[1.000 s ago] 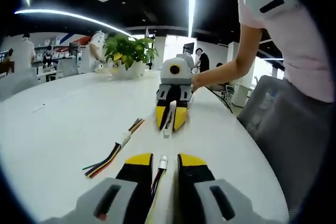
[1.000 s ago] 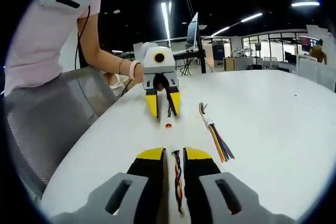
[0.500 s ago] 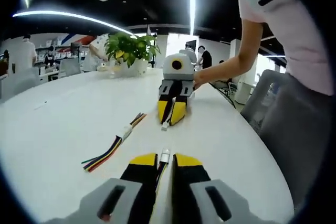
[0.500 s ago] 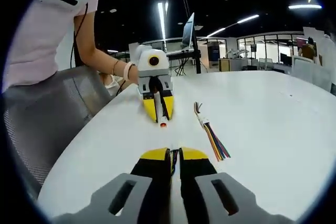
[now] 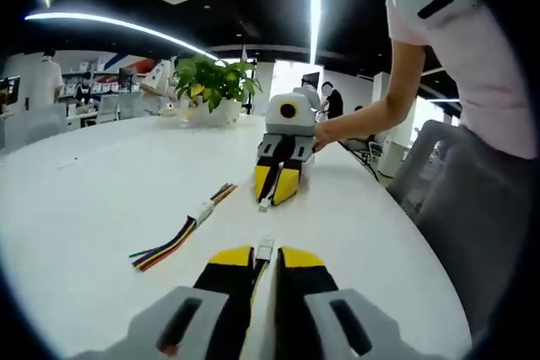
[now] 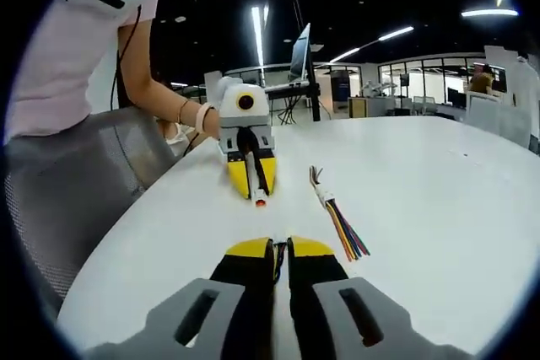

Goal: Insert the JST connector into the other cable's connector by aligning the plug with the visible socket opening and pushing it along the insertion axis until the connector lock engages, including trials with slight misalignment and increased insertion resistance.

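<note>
In the left gripper view my left gripper (image 5: pixel 265 252) is shut on a multicoloured cable, and its white JST connector (image 5: pixel 265 248) sticks out past the yellow tips. Facing it further along the white table, my right gripper (image 5: pixel 277 195) is shut on the other cable, whose white connector (image 5: pixel 265 203) points back at mine. A gap of bare table separates the two connectors. In the right gripper view my right gripper (image 6: pixel 280 247) has its jaws pressed together with a thin sliver of wire between them. Opposite it, the left gripper (image 6: pixel 256 191) shows its connector tip (image 6: pixel 261 201).
A spare multicoloured cable (image 5: pixel 180 234) with a white connector lies on the table (image 5: pixel 101 183), left of the line between the grippers; the right gripper view shows it too (image 6: pixel 336 215). A potted plant (image 5: pixel 211 86) stands at the far edge. A person in a pink top (image 5: pixel 472 48) and a grey chair (image 6: pixel 76 183) are beside the table.
Over the last second both grippers' jaws closed from slightly apart to tight on their cables. In the last half second little has shifted.
</note>
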Available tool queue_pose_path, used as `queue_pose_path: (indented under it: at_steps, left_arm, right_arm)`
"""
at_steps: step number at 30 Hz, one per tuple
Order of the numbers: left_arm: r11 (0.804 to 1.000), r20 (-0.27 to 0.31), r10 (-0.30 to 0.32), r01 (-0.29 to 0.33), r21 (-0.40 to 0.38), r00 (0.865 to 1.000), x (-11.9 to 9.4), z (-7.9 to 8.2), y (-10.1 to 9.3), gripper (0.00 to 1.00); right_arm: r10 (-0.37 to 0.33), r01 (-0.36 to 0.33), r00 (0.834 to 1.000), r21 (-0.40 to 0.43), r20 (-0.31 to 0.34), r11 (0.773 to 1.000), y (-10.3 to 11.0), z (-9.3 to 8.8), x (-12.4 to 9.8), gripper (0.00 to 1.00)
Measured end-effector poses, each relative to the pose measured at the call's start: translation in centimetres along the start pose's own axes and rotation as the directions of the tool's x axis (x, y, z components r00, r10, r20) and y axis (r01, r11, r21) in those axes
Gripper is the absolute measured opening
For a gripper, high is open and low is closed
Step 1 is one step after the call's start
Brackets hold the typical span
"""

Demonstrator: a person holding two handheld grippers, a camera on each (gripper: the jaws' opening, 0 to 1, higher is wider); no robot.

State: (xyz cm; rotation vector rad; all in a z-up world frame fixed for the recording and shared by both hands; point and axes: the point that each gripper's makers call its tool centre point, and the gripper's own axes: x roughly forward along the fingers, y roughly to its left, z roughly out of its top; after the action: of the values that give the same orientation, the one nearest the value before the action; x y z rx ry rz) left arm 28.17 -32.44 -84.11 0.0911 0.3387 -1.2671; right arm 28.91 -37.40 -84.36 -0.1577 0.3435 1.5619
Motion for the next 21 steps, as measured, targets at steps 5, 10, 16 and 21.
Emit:
queue_pose_path:
  at_steps: [5, 10, 16, 21]
  left_arm:
    - [1.000, 0.001, 0.010, -0.010, 0.011, 1.000, -0.2, 0.0, 0.4, 0.00]
    - [1.000, 0.000, 0.008, -0.008, 0.010, 1.000, -0.2, 0.1, 0.3, 0.00]
    - [1.000, 0.014, 0.015, -0.014, -0.013, 1.000, -0.2, 0.4, 0.5, 0.00]
    - [1.000, 0.007, 0.010, -0.010, -0.006, 1.000, -0.4, 0.3, 0.3, 0.00]
  right_arm:
    - [-0.012, 0.012, 1.000, 0.011, 0.004, 1.000, -0.3, 0.1, -0.1, 0.04]
    - [-0.011, 0.011, 1.000, 0.019, 0.011, 1.000, -0.6, 0.1, -0.2, 0.04]
    - [0.007, -0.007, 1.000, 0.028, 0.017, 1.000, -0.6, 0.3, 0.1, 0.04]
    - [0.036, -0.038, 0.998, 0.036, 0.045, 0.999, -0.4, 1.1, 0.8, 0.03]
